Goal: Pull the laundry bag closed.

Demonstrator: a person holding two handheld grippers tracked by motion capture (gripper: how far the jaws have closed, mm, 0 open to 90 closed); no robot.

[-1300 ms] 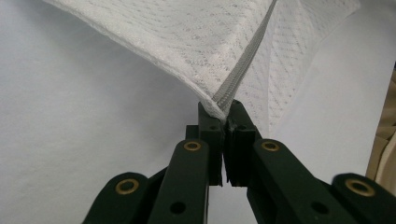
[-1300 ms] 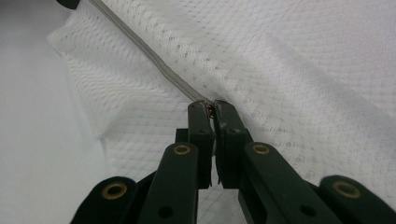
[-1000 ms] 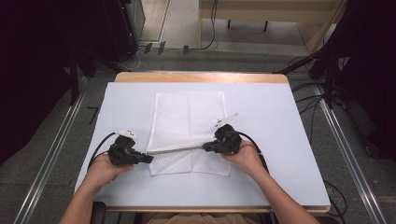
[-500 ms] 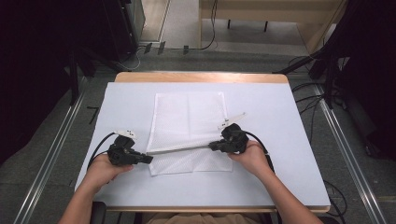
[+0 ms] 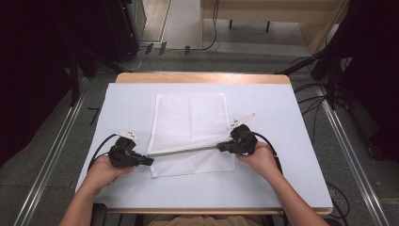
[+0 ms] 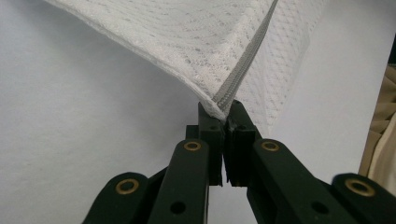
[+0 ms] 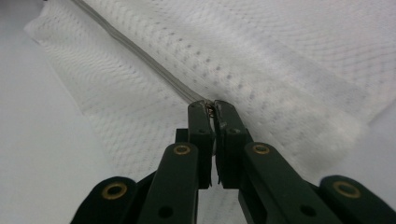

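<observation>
The left gripper has its jaws pressed together on the corner of the white mesh bag, right at the end of the grey zipper; in the left gripper view the left gripper bites the fabric where the zipper begins, and the mesh bag rises away from the jaws, lifted off the table cover; the right gripper is likewise clamped, pinching the zipper at its far end near the bag's right edge; in the right gripper view the right gripper closes on a small metal piece on the zipper, with the mesh bag spread beyond it; the bag lies in the middle of the pale blue table cover, the zipper stretched taut across the bag's near part between the two grippers; a hand holds the left gripper just beside the bag's left edge, another hand the right gripper at the bag's right.
</observation>
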